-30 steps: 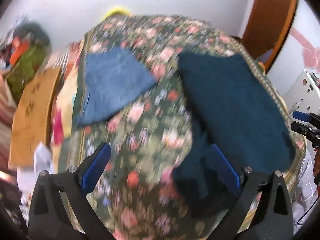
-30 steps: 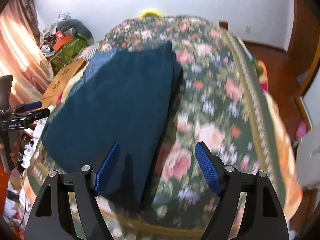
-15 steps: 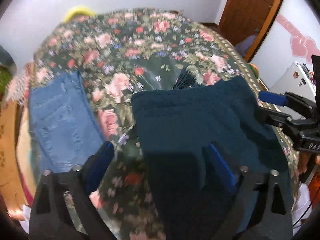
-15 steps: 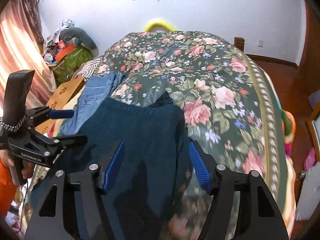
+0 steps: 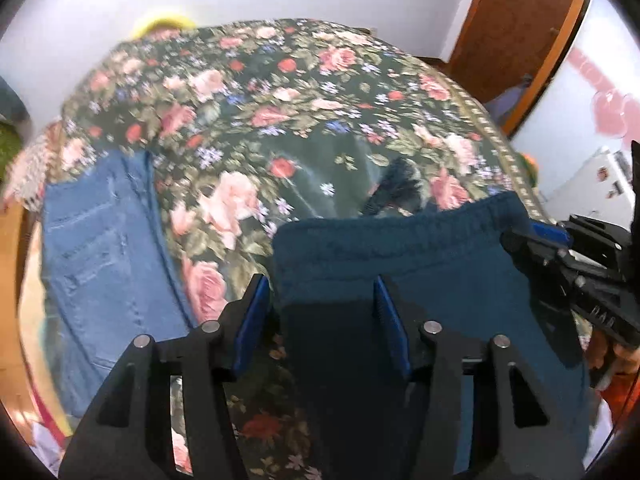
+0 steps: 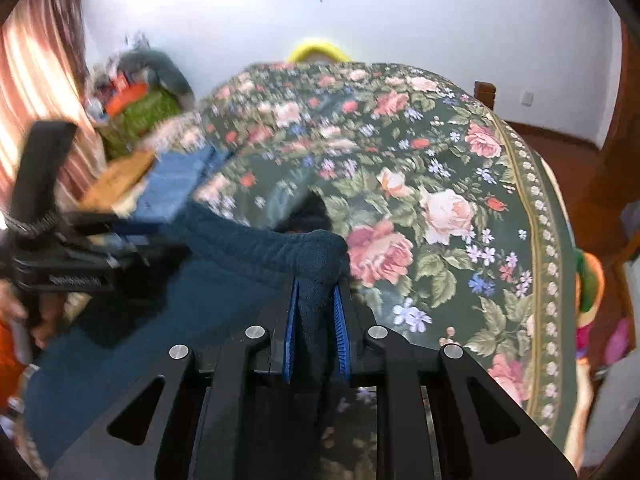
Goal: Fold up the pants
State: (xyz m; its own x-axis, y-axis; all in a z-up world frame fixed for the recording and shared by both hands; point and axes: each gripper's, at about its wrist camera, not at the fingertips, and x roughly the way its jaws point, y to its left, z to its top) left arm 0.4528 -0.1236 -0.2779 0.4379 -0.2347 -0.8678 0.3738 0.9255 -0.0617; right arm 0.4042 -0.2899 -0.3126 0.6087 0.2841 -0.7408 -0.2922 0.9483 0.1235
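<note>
While the right gripper (image 6: pixel 316 320) is closing on the near right corner of the teal pants (image 5: pixel 400 264) lying on the bed (image 5: pixel 320 92), the left gripper (image 5: pixel 320 320) is closing astride the near left corner, not yet pinching.

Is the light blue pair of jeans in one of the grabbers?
No, the jeans lie flat on the flowery bedspread, off to the side of the left gripper, which reaches around the dark teal pants instead.
</note>
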